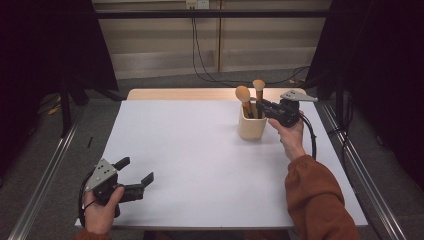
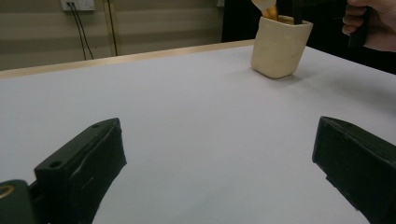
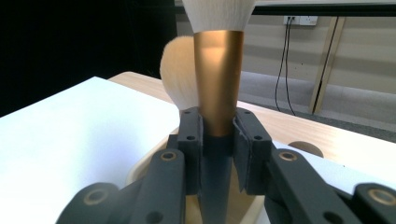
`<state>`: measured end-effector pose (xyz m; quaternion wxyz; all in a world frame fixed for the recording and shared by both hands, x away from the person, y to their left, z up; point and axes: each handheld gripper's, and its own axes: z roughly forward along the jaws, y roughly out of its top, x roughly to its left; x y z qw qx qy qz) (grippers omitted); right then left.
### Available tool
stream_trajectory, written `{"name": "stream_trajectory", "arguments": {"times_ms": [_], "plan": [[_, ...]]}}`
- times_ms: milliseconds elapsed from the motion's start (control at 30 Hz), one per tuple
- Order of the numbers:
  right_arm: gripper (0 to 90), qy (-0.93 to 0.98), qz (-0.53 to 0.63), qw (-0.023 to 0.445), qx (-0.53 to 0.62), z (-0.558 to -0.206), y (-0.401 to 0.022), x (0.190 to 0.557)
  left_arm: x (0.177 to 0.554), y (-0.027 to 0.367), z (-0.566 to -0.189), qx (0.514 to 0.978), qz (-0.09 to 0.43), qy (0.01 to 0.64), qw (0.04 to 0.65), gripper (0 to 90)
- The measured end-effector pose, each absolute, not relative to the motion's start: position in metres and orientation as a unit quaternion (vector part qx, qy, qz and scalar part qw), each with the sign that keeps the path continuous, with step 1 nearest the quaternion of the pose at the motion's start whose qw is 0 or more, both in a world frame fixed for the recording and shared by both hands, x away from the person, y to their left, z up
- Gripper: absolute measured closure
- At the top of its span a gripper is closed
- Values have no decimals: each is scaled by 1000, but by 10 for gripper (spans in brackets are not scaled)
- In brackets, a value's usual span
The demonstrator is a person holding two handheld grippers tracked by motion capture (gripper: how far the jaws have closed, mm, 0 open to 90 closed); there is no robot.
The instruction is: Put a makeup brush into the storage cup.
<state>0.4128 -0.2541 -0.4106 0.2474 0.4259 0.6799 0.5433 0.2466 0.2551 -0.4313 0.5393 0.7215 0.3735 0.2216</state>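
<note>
A white table top (image 1: 200, 150) is seen in the high view, with a cream cup (image 1: 251, 125) standing toward the two o'clock part of it. Two makeup brushes are held upright in the cup, bristles up. The right gripper (image 1: 265, 107) is held by the right hand (image 1: 290, 135) at the three o'clock side of the cup, level with its rim. Its jaws are clamped on the taller brush (image 1: 258, 92). In the right gripper view that brush (image 3: 218, 79) is seen gripped at the foot of its gold ferrule, where the dark handle begins, and its white bristle head is cut off by the top edge. The second brush (image 3: 177, 74), round-headed and cream, is seen just behind it, toward eleven o'clock.

The left gripper (image 1: 135, 175) is held by the left hand (image 1: 100, 210) low over the table near the seven o'clock corner, well apart from the cup. Its jaws are spread wide and nothing is held between them. In the left gripper view bare table is seen between the jaws, and the cup (image 2: 280, 46) stands far off toward one o'clock.
</note>
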Motion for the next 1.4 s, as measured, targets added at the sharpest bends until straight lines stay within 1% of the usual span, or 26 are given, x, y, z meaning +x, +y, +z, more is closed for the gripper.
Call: {"name": "stream_trajectory", "arguments": {"times_ms": [1100, 1400], "plan": [[746, 693, 527, 243, 427, -424, -253, 407, 247, 254, -432, 721, 221, 374, 539, 22], [722, 699, 513, 242, 435, -426, -253, 408, 247, 254, -432, 720, 220, 376, 541, 22]]}}
